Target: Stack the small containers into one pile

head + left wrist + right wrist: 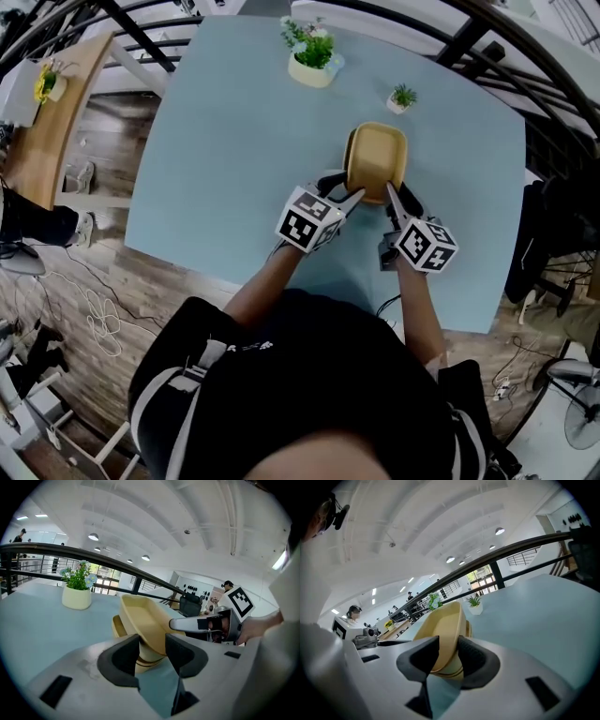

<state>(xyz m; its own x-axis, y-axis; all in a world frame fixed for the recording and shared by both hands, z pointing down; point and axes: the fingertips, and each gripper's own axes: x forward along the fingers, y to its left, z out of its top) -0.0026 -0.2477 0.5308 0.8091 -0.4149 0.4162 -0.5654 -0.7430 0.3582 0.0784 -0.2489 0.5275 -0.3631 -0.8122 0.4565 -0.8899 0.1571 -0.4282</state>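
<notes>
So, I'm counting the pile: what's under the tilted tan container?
At least one more tan container shows nested under the top container, its rim peeking out at the side. Exactly how many sit beneath is hidden by the top one.

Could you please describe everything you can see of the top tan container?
The top tan container is a shallow, rounded-rectangular tub, matte, plastic-looking and empty. It sits tilted, nested partly into a lower container on the light blue table. The left gripper and right gripper each clamp its near rim.
</notes>
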